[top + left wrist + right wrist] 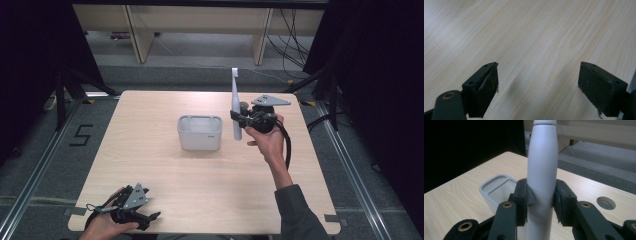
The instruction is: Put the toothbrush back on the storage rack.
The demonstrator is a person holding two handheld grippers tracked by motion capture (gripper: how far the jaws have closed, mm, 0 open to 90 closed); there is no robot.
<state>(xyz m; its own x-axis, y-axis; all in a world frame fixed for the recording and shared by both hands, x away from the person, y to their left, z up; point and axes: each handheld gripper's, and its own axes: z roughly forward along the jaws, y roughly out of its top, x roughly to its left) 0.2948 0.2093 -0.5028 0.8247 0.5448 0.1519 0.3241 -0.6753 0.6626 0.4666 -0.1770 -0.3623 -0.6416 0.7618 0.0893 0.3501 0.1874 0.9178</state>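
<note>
While the right claw [239,119] pinches the grey toothbrush-like handle [235,107] upright, the main risks lie in the grip and the drop.

Held thing: the handle stands nearly vertical above the desk [165,180], just to the right of the grey bin [200,132], its lower tip close to the desktop.
Right claw: pressed onto the handle [541,182] from both sides, low on its smooth rounded body.
Slip risk: the body is round and glossy, so it could probably pivot or slide between the pads if the hand tilts fast.
Miss risk: the bin's [496,188] opening is narrow; a tip lowered off-centre would likely catch the rim and tip the light bin over.
Left claw [537,82]: spread wide over bare desk at the near left corner, holding nothing and well apart from the bin, so it cannot steady it.
Surroundings: a round cable hole [606,203] sits in the desk beyond the right claw; wooden furniture legs and cables lie on the floor behind.
Obstacles: nothing stands between handle and bin.
</note>
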